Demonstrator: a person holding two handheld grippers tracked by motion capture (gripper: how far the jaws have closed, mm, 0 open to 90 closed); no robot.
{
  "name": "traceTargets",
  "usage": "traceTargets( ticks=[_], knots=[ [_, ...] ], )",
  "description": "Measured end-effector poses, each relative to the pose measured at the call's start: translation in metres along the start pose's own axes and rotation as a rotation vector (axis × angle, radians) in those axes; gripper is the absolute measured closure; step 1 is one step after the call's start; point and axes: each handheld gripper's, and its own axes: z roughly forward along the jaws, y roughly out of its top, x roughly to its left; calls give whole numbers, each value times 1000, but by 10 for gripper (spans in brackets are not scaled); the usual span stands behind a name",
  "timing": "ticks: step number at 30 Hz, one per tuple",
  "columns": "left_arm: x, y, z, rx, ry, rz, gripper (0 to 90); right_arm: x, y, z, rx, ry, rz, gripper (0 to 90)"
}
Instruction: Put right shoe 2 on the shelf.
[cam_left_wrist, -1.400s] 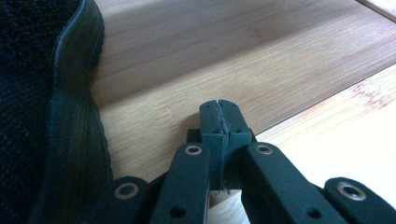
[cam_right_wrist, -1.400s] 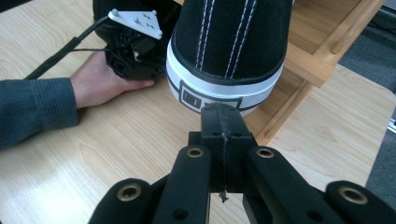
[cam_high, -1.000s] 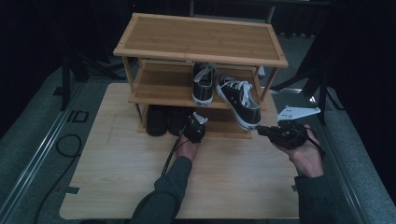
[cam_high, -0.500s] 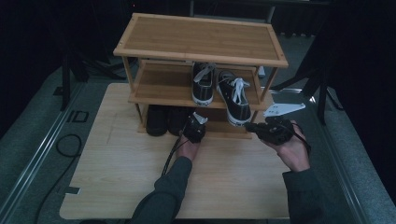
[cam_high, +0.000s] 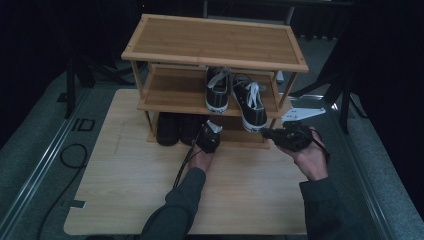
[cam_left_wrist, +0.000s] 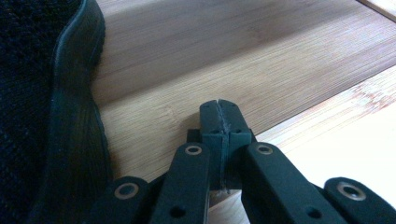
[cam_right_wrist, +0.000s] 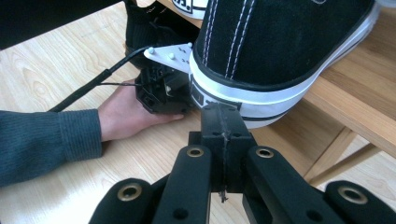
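A three-tier wooden shoe rack (cam_high: 215, 64) stands on the table. On its middle shelf sit two black-and-white sneakers: the left one (cam_high: 217, 92) lies straight, and the right one (cam_high: 251, 106) has its heel over the front edge. My right gripper (cam_high: 266, 133) is shut, and its tips (cam_right_wrist: 220, 112) press against that sneaker's white heel rim (cam_right_wrist: 261, 100). My left gripper (cam_high: 206, 134) is also shut and empty. It rests low at the bottom shelf (cam_left_wrist: 243, 70), beside a black shoe (cam_left_wrist: 46, 93).
Two dark shoes (cam_high: 167, 129) fill the left part of the bottom shelf. The wooden table (cam_high: 130, 175) extends in front of the rack. The left hand and its gripper (cam_right_wrist: 163, 88) lie close to the right gripper's left. A cable (cam_high: 182, 162) trails along the left forearm.
The right gripper has moved left up to the rack. The right sneaker has slid back onto the middle shelf and turned straighter. The left gripper stayed put.
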Motion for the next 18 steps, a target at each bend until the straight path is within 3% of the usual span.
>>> traceTargets(
  ticks=[13,18],
  knots=[
    [0,0,0,0,0,0,898,-1,4,11,-20,53,23,900],
    [1,0,0,7,-4,7,899,-1,7,16,-25,39,24,900]
  ],
)
